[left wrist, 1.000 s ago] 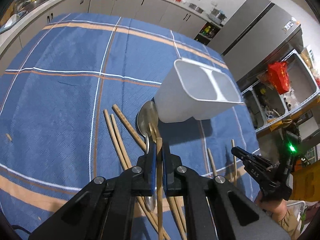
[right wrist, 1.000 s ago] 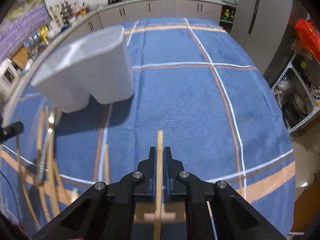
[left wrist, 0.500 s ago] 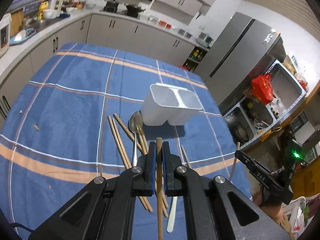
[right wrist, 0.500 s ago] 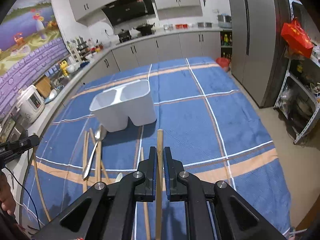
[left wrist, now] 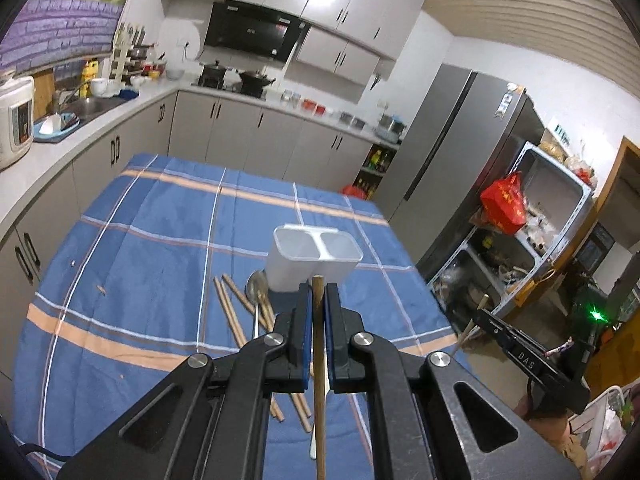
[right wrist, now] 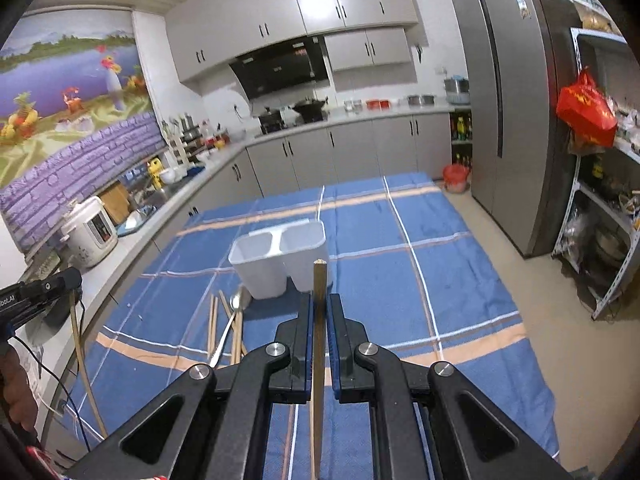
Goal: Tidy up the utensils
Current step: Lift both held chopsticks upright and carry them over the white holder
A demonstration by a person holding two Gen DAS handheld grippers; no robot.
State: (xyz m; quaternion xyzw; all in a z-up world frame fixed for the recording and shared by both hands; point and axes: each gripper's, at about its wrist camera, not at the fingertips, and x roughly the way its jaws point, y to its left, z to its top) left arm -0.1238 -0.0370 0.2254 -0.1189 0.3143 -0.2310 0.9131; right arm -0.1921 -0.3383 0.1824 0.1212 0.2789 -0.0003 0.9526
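So both grippers, left (left wrist: pixel 316 304) and right (right wrist: pixel 320 312), have lifted well clear of the table, each clamped on one chopstick (left wrist: pixel 319 360), with the bin (left wrist: pixel 316 256) at 12 o'clock, so dropping them in looks next.

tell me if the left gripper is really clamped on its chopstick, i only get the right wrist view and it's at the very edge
observer: Yes. In the left wrist view the left gripper has its jaws shut on a wooden chopstick, whose tip pokes out just past the fingertips.
operator: ok, anything on the cloth hidden under my right gripper
observer: A white handle lies on the blue tablecloth by the near ends of the loose chopsticks. I cannot tell which utensil it belongs to.
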